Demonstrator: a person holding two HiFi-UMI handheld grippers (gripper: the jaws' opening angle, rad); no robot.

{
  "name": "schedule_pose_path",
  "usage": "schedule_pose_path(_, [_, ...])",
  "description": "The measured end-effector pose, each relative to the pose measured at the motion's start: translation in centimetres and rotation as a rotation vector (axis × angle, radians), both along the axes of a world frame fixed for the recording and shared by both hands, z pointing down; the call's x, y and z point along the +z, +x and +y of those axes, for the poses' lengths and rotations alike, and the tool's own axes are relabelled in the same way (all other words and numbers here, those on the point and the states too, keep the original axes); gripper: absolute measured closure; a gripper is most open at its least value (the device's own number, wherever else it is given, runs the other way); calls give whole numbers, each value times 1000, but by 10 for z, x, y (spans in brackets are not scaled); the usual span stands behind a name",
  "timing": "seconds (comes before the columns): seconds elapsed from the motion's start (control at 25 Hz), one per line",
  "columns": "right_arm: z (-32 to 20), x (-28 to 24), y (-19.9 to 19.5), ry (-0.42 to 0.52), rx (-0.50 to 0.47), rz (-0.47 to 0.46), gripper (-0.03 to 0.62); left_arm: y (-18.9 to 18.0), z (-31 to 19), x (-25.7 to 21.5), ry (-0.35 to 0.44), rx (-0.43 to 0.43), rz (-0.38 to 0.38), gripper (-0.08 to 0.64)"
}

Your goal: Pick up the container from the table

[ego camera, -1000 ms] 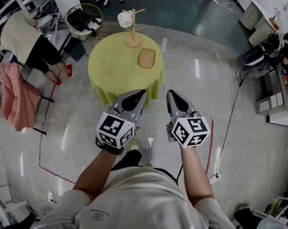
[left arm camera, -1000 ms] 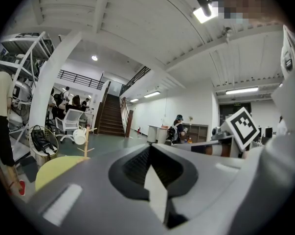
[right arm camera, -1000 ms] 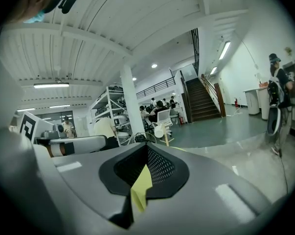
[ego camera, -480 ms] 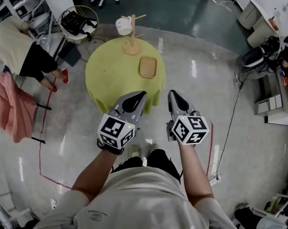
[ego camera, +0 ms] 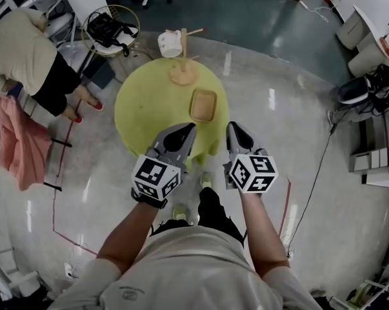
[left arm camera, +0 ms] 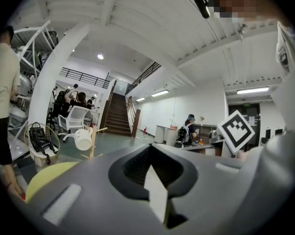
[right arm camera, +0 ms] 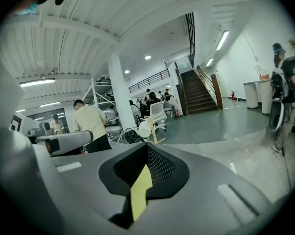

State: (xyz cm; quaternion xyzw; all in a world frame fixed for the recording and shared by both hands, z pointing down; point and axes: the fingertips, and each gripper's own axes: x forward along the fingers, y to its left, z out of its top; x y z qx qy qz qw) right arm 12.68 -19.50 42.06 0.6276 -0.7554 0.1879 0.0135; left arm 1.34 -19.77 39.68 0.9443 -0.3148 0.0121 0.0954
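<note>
Closed down to a thin slit on the left gripper [left arm camera: 149,151], with nothing gripped; through the slit, only a pale sliver of background. Same on the right gripper [right arm camera: 146,151]: pressed nearly together, empty, a yellow-green strip of cloth visible through the narrow gap. Both held side by side at about the same level, a little apart, marker cubes toward the body, tips pointing forward over the near edge of the round table [ego camera: 149,112] as seen from the head view. Not touching anything there.

Just ahead of the right gripper's tips, on the near right part of the yellow-green cloth: the container [ego camera: 203,104], a shallow rectangular wooden tray, lying flat, apart from both grippers. Impossible to judge how high above it.

Further back on the table, near the far edge: a wooden mug stand [ego camera: 183,70], upright on a round base, with a white mug [ego camera: 169,44] hung on a left peg.

Beyond the table, on the floor at far left: a wire basket [ego camera: 110,26] holding a black bag. Left of that, a person in a cream top [ego camera: 26,57], bent over. Nearer, at the left edge, a pink cloth [ego camera: 20,141] draped over a rack.
</note>
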Motion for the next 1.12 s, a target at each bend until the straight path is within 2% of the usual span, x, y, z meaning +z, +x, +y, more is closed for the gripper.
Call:
schedule_pose_path(0.2, [-55,29,28,-64,-32,9,583,26,-49,15,-16,-45,-9,554])
schedule_pose_path(0.64, [-135,130,47,-248,-134,2,580,58,-117,79,-85,-134,-63,554])
schedule_pose_path(0.96, [-163,209,47,-385,-147,-3,575,60,-143,130,-149,-162,-90,554])
schedule_pose_path(1.12, [-164,250,45,-469,-144,-13,545,58,-150,154,-183,-177,-101,554])
